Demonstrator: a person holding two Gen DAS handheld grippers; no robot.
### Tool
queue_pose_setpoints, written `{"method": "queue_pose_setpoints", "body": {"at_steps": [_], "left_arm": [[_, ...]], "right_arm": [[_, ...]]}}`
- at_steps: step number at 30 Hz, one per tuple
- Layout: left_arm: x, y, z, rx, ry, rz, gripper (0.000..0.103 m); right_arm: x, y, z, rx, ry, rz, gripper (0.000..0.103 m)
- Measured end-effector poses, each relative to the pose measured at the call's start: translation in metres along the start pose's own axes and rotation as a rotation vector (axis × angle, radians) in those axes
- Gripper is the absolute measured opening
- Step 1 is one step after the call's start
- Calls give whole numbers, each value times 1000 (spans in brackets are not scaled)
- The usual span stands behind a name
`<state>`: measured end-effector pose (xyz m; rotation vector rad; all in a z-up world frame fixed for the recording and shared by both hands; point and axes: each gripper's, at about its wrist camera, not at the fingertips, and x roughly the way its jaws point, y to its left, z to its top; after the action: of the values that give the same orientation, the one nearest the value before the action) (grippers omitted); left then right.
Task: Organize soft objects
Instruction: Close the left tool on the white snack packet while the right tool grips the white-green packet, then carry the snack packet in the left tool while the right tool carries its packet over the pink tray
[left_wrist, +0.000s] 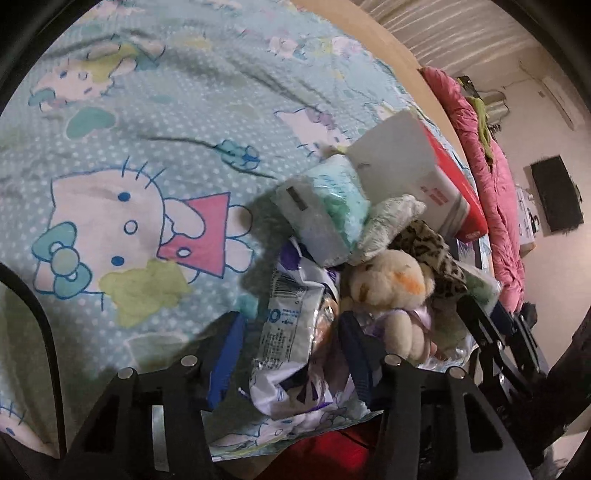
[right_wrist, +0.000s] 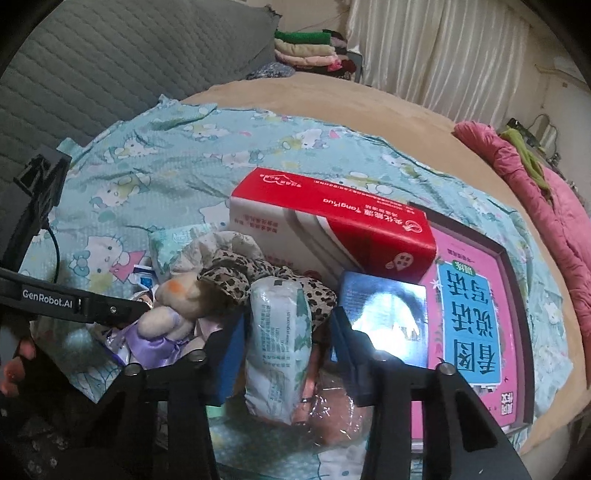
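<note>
Left gripper (left_wrist: 291, 339) jaws wide, crinkled snack packet (left_wrist: 291, 325) between, contact unclear; right gripper (right_wrist: 286, 338) clamped on tissue pack (right_wrist: 277, 343); teddy bear (left_wrist: 391, 291) just right of left fingers; pile partly hidden beneath.

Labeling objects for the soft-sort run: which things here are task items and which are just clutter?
Task items:
plush bear
leopard-print cloth
teal tissue pack
white tissue pack, between the right gripper's fingers
crinkled wrapper pack

Clutter:
red-and-white box
pink book
pink quilt

left gripper (left_wrist: 291, 354): black frame | blue pads (left_wrist: 227, 354) | silver screws | GenRobot.AI marking
</note>
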<state>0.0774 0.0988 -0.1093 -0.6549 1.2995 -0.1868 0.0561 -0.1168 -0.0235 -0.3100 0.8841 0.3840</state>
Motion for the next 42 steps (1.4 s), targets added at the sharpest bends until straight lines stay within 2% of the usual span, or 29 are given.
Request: {"method": "queue_pose_setpoints", "body": {"at_steps": [4,5,6,7,13,23,31,38,42], "left_arm": [[6,1,6,-16,19,3,49],[7,-1,7,-5,21,9,47],[8,-5,8,5,26,11,39],[10,-7,9,10,33,13,37],[11,-29,7,99,20,112,33],[-22,-19,-2,53,-48,71,33],[-51,-19,-11,69,-97,83,33],[-63,-25,-18,77,-116,79,33],[-71,-34,-18,93,-134,70,33]], "right_arm": [[1,0,1,1,2,19,34],[2,-1,1,4,2,25,33],[2,-1,0,7,2,29,33],[1,-2,0,11,1,36,31],[-5,-11,0,44,-12,44,29],[-19,-29,-2,143,-40,115,28],[-31,-33,-2,183,-71,174,28],[-19,-33,-4,185,-34,161,22],[-20,-36,-3,196,-39,188,20]]}}
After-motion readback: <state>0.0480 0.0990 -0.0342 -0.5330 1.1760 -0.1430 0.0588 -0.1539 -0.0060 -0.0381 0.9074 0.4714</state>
